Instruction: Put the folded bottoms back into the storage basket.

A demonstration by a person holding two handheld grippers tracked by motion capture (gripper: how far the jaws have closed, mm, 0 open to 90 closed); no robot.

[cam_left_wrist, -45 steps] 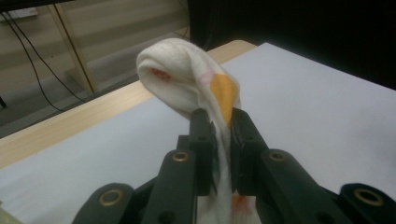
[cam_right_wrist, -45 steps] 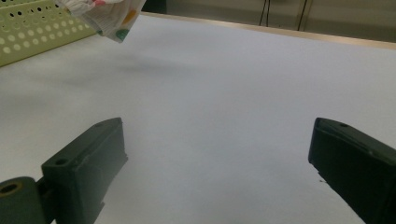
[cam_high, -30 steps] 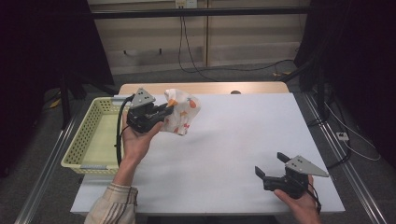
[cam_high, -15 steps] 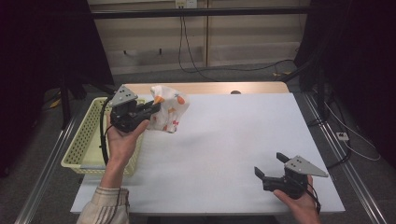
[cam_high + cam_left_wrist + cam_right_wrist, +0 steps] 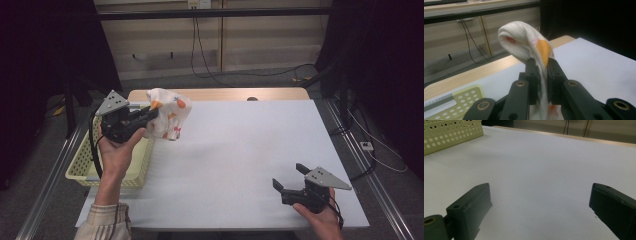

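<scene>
White worktop (image 5: pixel 240 150), yellow basket (image 5: pixel 80 172) at its left edge. Left hand-held gripper (image 5: pixel 150 116) is pinching a patterned cloth (image 5: pixel 169 116) tight, lifting it, probably heading for the basket. Right hand-held gripper (image 5: pixel 290 180) is idling wide open, holding nothing.

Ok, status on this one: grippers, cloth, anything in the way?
Left gripper shut on cloth, held up beside basket. Right gripper open, idle on table. Nothing in the way.

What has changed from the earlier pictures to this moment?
The left gripper, shut on the white cloth, carried it leftward from above the table toward the yellow basket. The grip did not change. The right gripper stayed open in its place.
</scene>
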